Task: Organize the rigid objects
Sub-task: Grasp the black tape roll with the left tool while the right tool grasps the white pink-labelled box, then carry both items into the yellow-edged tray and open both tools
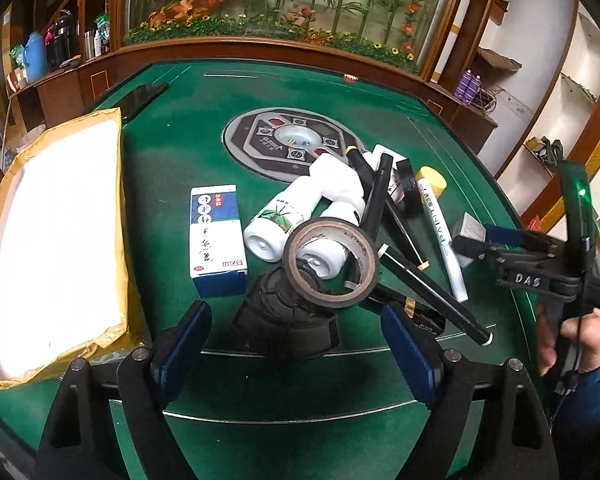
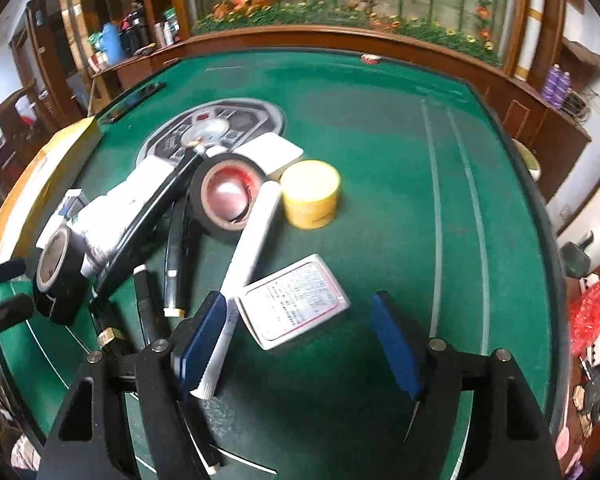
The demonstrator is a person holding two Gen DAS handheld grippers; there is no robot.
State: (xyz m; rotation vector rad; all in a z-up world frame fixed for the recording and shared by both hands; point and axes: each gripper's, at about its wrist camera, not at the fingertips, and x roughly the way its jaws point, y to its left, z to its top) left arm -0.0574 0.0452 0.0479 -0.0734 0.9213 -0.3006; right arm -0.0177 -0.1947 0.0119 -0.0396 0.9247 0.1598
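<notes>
A jumble of rigid things lies on the green table (image 1: 172,168): a blue-and-white box (image 1: 216,240), white bottles (image 1: 276,220), a black tape roll (image 1: 332,264), black pens (image 1: 432,292) and a white paint marker (image 1: 444,232). My left gripper (image 1: 296,344) stands open at the near side, with a black lump (image 1: 284,320) loose between its fingers and the tape roll just beyond. My right gripper (image 2: 300,340) is open around a small printed card box (image 2: 296,304), pads apart from it. The paint marker (image 2: 248,248) lies along its left finger (image 2: 204,336).
A yellow padded envelope with white foam (image 1: 56,232) fills the table's left side. A yellow round tub (image 2: 310,194) and a red-cored tape roll (image 2: 226,196) sit mid-table by the round control panel (image 1: 296,144). A wooden ledge rims the far edge. A hand (image 1: 576,340) holds the right gripper.
</notes>
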